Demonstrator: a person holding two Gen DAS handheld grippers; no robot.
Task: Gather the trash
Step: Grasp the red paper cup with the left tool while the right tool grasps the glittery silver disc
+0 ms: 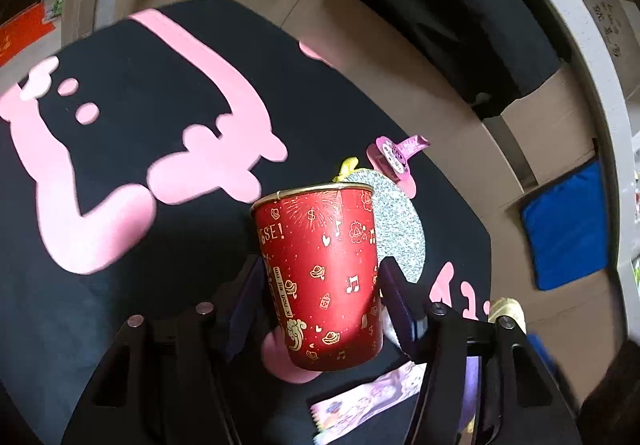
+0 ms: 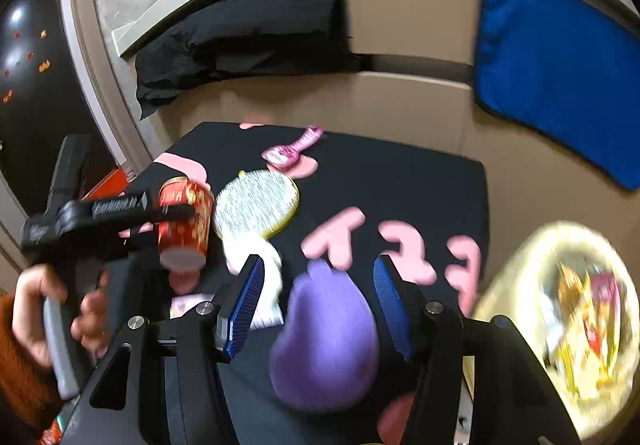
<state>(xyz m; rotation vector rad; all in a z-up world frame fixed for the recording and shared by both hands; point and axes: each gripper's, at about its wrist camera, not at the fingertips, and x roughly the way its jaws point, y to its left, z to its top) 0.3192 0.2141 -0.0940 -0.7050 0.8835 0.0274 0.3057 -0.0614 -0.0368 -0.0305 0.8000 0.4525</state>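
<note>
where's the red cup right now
The red cup sits between the fingers of the left hand-held gripper, above the black table, just left of the round silver brush in the right wrist view.

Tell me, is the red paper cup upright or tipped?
Tipped: the red paper cup leans between the left gripper fingers, rim up.

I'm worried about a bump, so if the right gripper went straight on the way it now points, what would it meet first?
Most likely the purple object lying between the right gripper fingers; no pad presses on it. Beyond it comes the black mat. The picture is blurred, so depth is uncertain.
</note>
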